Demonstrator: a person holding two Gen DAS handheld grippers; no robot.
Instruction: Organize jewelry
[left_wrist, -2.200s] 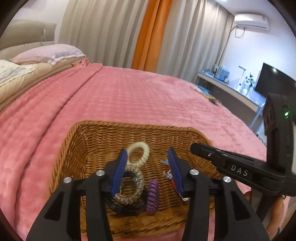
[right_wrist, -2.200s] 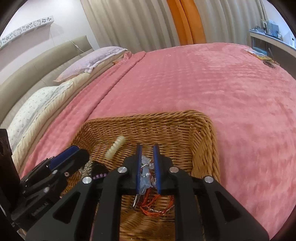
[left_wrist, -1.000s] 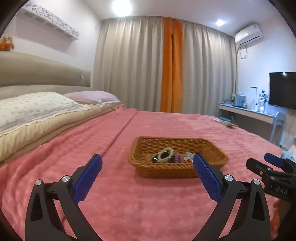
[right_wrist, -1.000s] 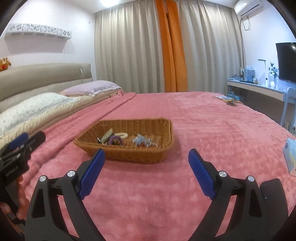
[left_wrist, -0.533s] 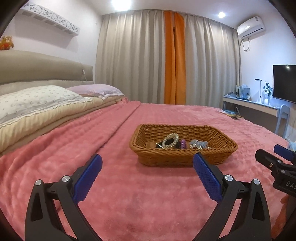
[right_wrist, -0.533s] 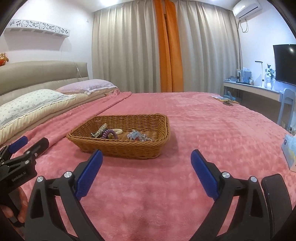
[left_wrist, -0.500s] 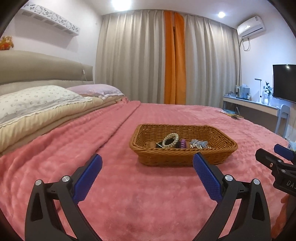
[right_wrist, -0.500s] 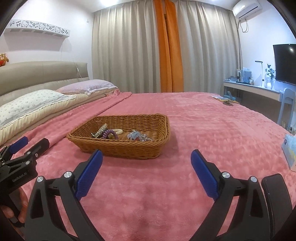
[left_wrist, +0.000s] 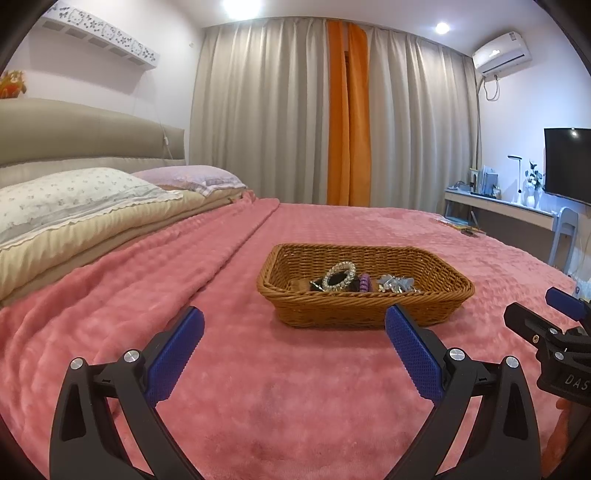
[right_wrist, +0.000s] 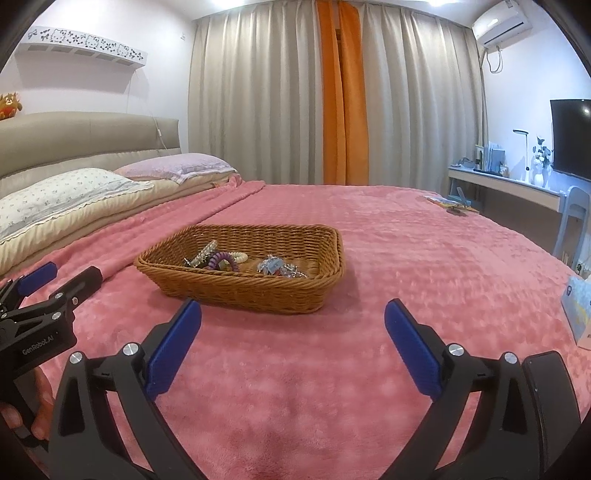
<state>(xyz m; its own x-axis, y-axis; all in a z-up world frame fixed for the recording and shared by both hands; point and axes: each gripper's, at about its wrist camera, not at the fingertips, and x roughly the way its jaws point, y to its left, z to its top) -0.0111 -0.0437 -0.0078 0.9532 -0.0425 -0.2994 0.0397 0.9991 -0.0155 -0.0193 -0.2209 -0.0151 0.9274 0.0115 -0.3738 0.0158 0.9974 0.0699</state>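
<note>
The right tool (right_wrist: 293, 334) is empty, and its blue pads (right_wrist: 413, 348) are opening toward their widest with only pink blanket between them. The left tool (left_wrist: 293, 341) is likewise spread wide and holds nothing. Both hang low over the bed (left_wrist: 295, 398), pointed slightly down. With nothing in either one, this reads as a rest pose after the putting-away.

Ahead of both tools, well apart from their tips, the wicker basket (right_wrist: 236, 291) stands flat on the blanket (right_wrist: 424, 258). From the right view it lies forward and a little left; from the left view, forward and a little right, so it stands roughly between the two lines of sight.

The jewelry is gathered inside the basket, which fits the task. A beaded bracelet (left_wrist: 339, 275) leans against dark pieces, a purple coil (right_wrist: 221, 260) lies beside a cream one (right_wrist: 239, 256), and a silvery tangle of charms (right_wrist: 277, 267) lies toward the right half. No loose piece shows on the blanket near the basket, so the sorting looks done or nearly so. A few small things (right_wrist: 452, 206) lie far off near the bed's edge, too small to identify.
</note>
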